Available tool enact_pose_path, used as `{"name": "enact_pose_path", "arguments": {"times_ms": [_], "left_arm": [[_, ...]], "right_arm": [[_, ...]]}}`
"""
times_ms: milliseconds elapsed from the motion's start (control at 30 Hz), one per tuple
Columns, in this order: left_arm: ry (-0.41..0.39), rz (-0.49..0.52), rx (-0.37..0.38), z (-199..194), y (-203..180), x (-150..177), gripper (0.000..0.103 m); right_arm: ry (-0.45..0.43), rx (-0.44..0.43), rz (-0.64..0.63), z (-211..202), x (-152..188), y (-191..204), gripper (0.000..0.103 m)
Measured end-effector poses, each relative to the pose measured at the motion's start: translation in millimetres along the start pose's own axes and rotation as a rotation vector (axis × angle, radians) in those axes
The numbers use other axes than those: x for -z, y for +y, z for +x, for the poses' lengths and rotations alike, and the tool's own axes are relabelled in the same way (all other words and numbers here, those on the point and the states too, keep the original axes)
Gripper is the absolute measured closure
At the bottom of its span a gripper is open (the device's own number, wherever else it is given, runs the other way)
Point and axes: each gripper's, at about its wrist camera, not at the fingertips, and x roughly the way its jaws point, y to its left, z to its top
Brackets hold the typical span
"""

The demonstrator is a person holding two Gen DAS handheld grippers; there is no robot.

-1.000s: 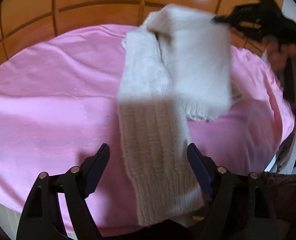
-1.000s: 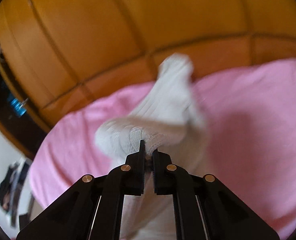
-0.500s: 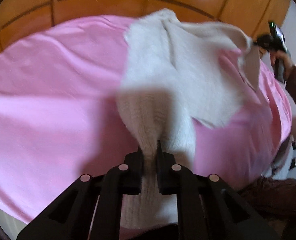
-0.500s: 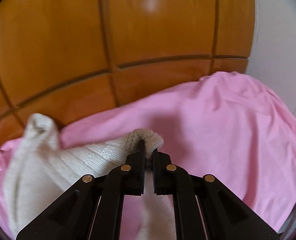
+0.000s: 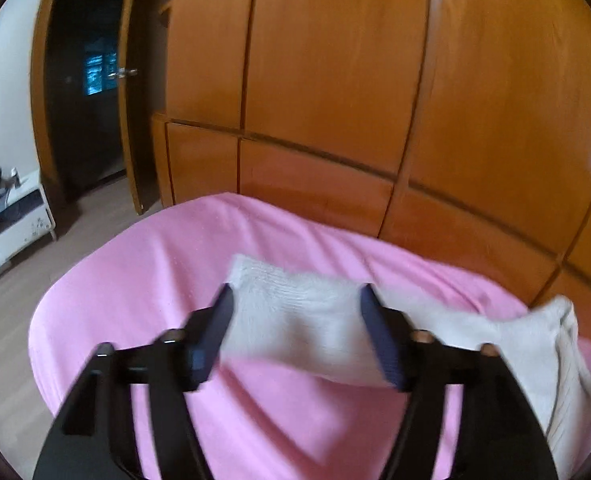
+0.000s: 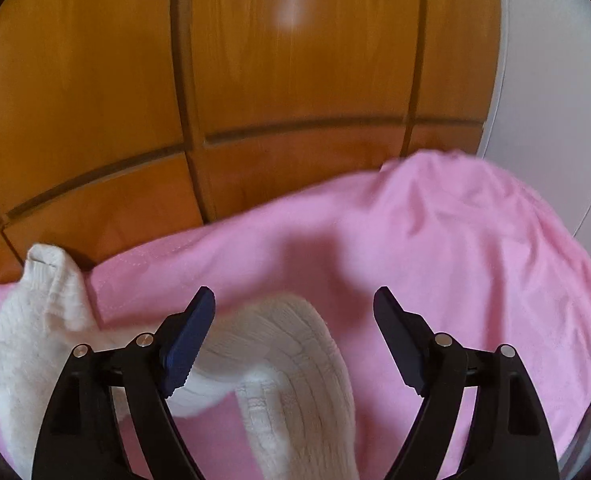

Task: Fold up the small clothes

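A cream knitted garment [image 5: 295, 316] lies spread on a pink sheet [image 5: 143, 280]. In the left wrist view one sleeve reaches left, its end lying between and below the fingers of my left gripper [image 5: 295, 332], which is open and holds nothing. The garment's body bunches at the right edge [image 5: 551, 344]. In the right wrist view my right gripper [image 6: 295, 336] is open above the other sleeve [image 6: 295, 344], which curls toward the camera. The collar [image 6: 47, 264] sticks up at the far left.
Orange wooden wardrobe panels [image 5: 335, 80] stand right behind the pink sheet. An open dark doorway [image 5: 87, 92] and a low white cabinet [image 5: 7, 220] are at the left. A white wall [image 6: 555, 80] is at the right. Brown floor [image 5: 15, 320] lies beyond the sheet's left edge.
Both grippers were shut on the sleeves half a second ago; both have opened and let go. The sleeves now lie out to the left and right on the sheet.
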Motion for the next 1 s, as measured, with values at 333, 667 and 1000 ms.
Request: {"name": "enact_pose_path", "arguments": {"times_ms": [333,667,1000], "left_arm": [[0.527,0.05,0.636,24,-104,148,0.065],[0.749,-0.014,0.849,5,-175,233,0.061],[0.725,-0.067,0.925,-15,-164,206,0.099]], "right_arm": [[0.428,-0.755,0.009,-62,120,79,0.051],[0.696,-1.033,0.175,-66,213,159,0.056],[0.419,-0.996,0.01,-126,148,134,0.097]]}}
